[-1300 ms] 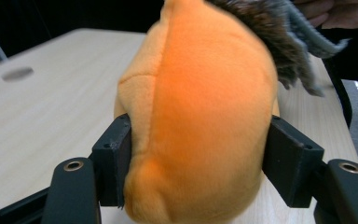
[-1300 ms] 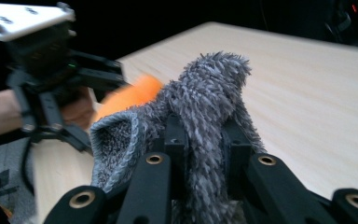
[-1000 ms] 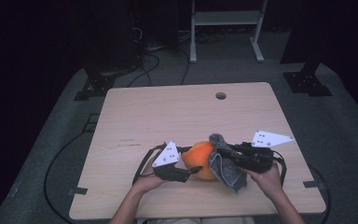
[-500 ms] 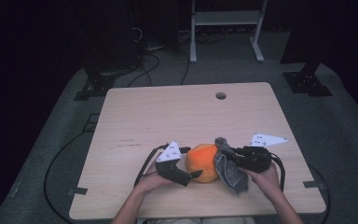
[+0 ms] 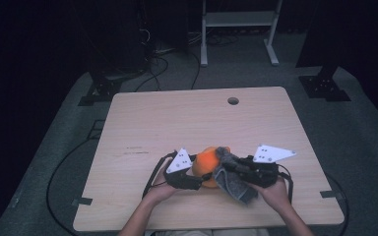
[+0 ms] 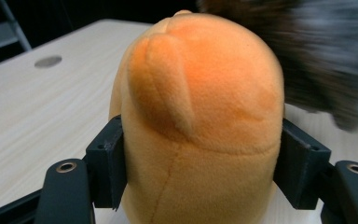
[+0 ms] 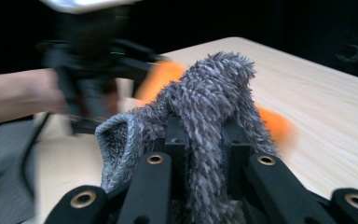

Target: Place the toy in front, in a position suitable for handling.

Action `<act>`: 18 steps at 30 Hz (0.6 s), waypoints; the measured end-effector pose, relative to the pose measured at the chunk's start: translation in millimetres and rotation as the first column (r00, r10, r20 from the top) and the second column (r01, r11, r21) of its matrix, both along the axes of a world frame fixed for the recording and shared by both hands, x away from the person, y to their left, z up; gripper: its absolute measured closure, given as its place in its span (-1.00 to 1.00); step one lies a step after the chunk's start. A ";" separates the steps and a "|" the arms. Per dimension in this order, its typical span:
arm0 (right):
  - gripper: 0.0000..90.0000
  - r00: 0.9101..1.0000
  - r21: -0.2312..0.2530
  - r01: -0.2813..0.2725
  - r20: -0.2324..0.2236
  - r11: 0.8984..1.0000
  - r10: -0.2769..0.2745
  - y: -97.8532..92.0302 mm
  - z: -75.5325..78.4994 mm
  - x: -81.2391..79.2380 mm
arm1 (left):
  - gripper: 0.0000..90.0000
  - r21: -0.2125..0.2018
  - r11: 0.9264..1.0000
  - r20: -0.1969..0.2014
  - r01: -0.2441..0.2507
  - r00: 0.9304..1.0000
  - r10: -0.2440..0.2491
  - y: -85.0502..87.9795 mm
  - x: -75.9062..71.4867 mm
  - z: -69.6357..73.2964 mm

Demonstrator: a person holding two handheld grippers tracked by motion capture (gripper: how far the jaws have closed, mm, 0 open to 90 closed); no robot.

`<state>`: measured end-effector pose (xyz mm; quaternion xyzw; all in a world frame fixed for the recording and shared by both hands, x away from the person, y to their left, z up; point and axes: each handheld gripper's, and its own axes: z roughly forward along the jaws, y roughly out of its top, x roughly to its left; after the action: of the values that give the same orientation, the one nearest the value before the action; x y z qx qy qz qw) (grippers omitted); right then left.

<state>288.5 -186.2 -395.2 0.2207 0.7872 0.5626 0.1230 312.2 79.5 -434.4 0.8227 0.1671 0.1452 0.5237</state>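
Two grips now: my left gripper [image 6: 200, 186] has just been closing its jaws, orange plush [image 6: 200, 116] pressed between them near the desk [image 5: 177, 118] front edge; right gripper [image 7: 205, 154] clamps the grey fuzzy cloth [image 7: 205, 98], touching the plush top, so wiping looks next

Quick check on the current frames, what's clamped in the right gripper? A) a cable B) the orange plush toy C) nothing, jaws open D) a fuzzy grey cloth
D: in the right gripper view, the right gripper has its jaws pinched on the fuzzy grey cloth, which bunches up between them; the orange plush toy sits between the left gripper's jaws instead.
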 end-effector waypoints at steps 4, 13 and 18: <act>0.70 0.999 -0.057 -0.008 0.032 0.998 0.010 7.9 0.8 -1.6 | -0.32 0.004 1.000 0.012 0.005 1.000 -0.005 -1.3 -3.0 -2.0; 0.69 0.991 -0.007 0.113 -0.066 0.994 -0.114 -35.1 -13.0 22.8 | -0.33 0.076 0.994 0.083 0.076 0.993 -0.083 -10.5 -13.4 -2.6; 0.70 0.994 -0.014 0.089 -0.061 0.996 -0.089 -32.4 -8.5 16.1 | -0.34 0.090 0.993 0.094 0.080 0.992 -0.089 -14.4 -15.4 -4.1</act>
<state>304.6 -218.6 -403.6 0.2721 0.7830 0.5452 0.1249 296.8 65.0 -438.5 0.8426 0.0997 0.1701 0.5012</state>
